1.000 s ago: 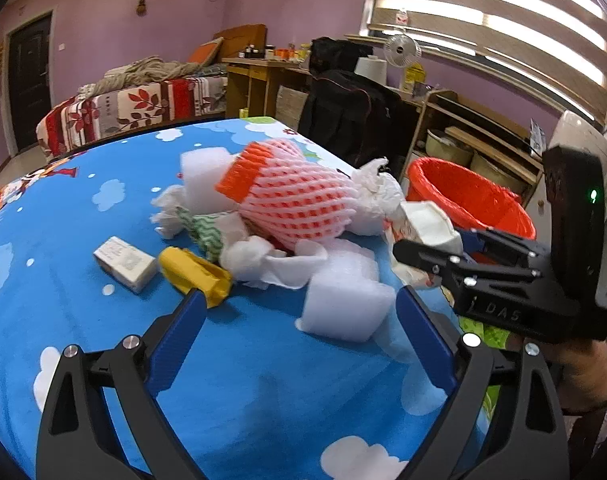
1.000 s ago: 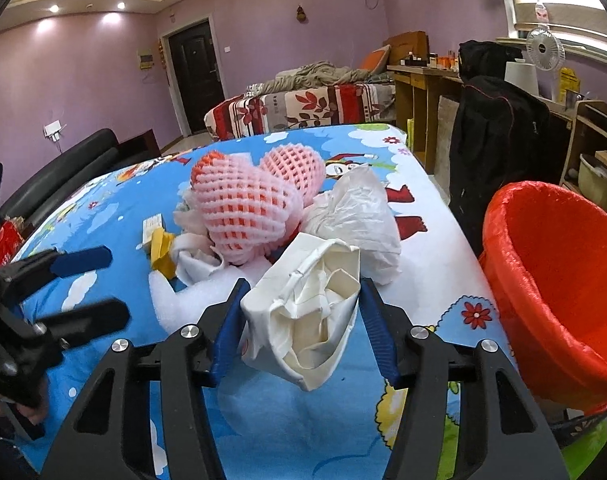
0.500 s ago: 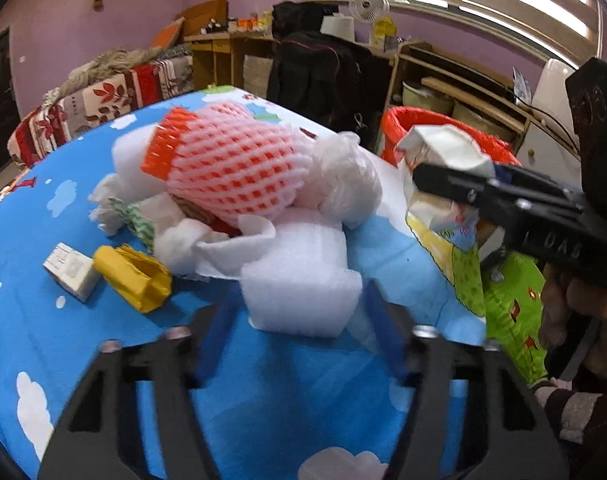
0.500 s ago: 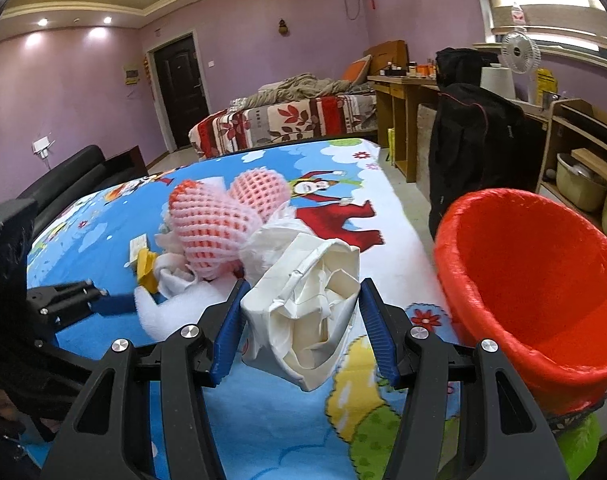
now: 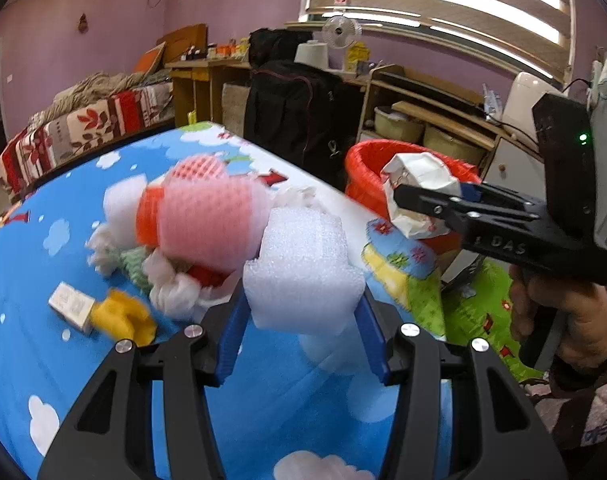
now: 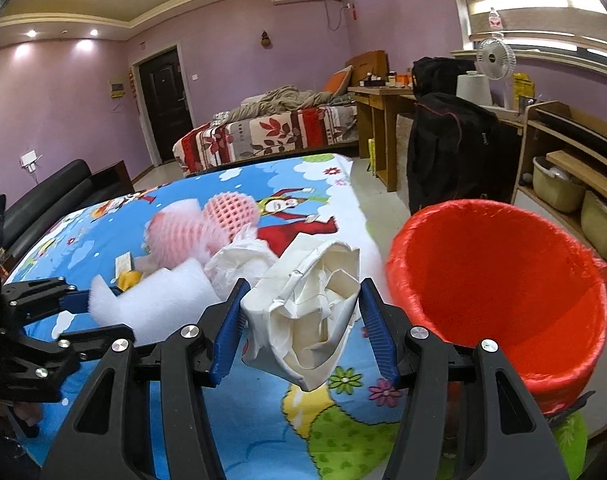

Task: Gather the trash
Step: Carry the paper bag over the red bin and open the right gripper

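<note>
My left gripper (image 5: pixel 303 320) is shut on a white foam block (image 5: pixel 303 270) and holds it above the blue cartoon tablecloth (image 5: pixel 103 380). My right gripper (image 6: pixel 303 320) is shut on a crumpled white paper carton (image 6: pixel 307 312), held near the table's edge, left of the red-lined trash bin (image 6: pixel 499 280). From the left wrist view the carton (image 5: pixel 417 188) hangs in front of the bin (image 5: pixel 367 160). A pile stays on the table: pink foam fruit nets (image 5: pixel 207 220), white tissue (image 5: pixel 171 292), a yellow wrapper (image 5: pixel 123 316), a small box (image 5: pixel 69 306).
A black bag (image 6: pixel 451 148) on a chair stands behind the bin. Wooden shelves with tubs (image 6: pixel 559 184) line the right wall. A bed (image 6: pixel 271 132) sits past the table's far end, a black sofa (image 6: pixel 59 196) to the left.
My left gripper closed on the white foam block and lifted it off the table. My right gripper carried the paper carton rightward toward the red bin.
</note>
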`<state>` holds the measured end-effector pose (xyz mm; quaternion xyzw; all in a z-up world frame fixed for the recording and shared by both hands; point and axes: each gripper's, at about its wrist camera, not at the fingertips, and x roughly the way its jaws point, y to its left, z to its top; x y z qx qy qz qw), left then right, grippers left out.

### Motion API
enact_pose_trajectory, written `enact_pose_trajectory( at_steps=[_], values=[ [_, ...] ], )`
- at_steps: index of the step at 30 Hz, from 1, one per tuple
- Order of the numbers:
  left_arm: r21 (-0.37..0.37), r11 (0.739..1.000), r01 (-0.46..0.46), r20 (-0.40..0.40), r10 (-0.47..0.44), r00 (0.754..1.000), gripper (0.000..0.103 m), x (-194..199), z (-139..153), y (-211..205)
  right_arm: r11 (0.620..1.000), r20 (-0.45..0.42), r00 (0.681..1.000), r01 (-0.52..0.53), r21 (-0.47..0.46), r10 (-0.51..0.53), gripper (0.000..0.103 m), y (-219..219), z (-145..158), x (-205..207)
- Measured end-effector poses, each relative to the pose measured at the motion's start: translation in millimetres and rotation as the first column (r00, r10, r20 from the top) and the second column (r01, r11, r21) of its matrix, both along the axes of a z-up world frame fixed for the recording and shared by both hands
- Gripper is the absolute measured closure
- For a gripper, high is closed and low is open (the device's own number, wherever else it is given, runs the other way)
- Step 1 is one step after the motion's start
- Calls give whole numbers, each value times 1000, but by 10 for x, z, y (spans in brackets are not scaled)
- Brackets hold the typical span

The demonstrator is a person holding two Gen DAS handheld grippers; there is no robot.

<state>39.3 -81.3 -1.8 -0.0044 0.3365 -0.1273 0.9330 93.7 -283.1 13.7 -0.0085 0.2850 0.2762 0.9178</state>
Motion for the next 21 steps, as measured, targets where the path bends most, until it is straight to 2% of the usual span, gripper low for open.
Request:
enact_pose_trajectory(
  at_steps=[13,21],
  values=[
    [10,999,48,56,-48,997,53,198,286,-291,992,18,992,129,-9,-128,49,-519,139,177],
    [0,996,86,87,-86,993,53,489,488,-508,981,27,981,193,-27,-192,49,-803,221,351]
  ],
)
